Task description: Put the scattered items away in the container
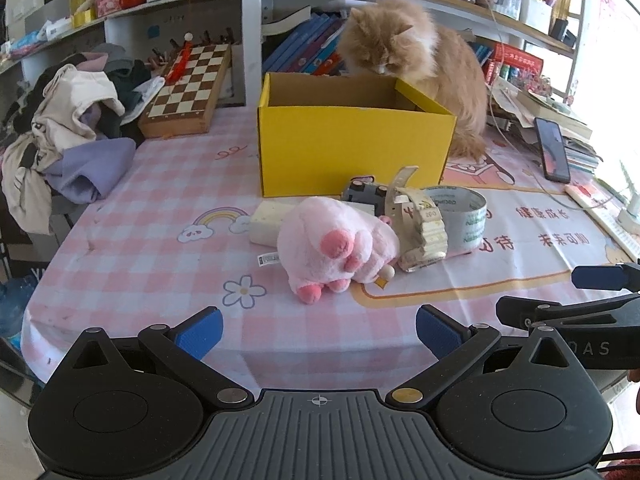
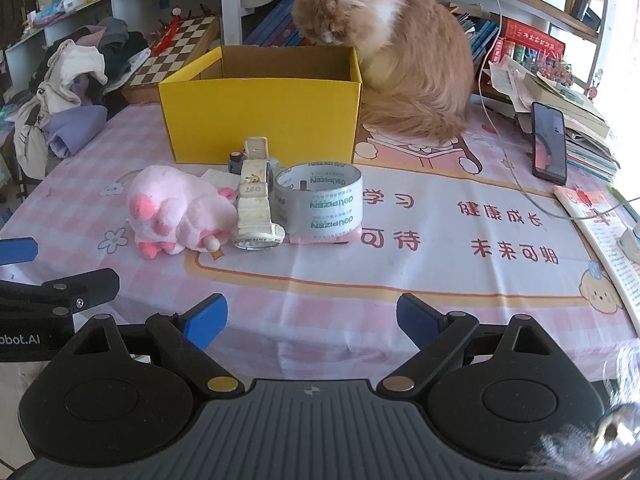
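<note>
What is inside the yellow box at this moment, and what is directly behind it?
The yellow box shows only bare brown inner walls; its floor is hidden by the front wall, so items lying low cannot be excluded. Behind it, at its right corner, sits an orange cat, head over the rim, in front of books.

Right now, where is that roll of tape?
The tape roll stands on the tablecloth before the yellow box, right of the cream watch.
</note>
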A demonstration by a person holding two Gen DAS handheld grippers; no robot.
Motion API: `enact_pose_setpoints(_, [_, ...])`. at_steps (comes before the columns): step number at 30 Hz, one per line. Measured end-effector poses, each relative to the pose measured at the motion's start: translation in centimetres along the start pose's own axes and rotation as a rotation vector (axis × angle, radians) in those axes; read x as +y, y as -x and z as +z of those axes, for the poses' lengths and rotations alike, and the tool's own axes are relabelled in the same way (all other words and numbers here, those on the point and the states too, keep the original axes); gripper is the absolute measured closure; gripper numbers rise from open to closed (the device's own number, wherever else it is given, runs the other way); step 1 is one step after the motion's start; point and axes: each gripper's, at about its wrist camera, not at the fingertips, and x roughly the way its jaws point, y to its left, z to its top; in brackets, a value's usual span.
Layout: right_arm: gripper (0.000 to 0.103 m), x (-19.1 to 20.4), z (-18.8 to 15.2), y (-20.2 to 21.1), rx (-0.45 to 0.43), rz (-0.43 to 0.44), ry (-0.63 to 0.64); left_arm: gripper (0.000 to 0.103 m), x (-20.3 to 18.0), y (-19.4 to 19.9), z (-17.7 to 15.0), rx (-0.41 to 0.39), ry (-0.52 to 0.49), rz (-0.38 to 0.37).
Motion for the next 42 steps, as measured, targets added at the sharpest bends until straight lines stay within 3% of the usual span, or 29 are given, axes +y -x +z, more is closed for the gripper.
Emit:
enact_pose_setpoints(24, [0.013, -2.8, 5.7, -6.8, 0.047, 0.063, 0.07, 0.0, -0.7, -5.7, 3.6, 0.045, 0.066, 0.088])
enact_pose_setpoints(42, [0.013, -3.9, 7.9, -10.7, 0.096, 0.129, 0.118, 0.0, -1.7, -8.6, 4.9, 0.102, 0.091, 0.119])
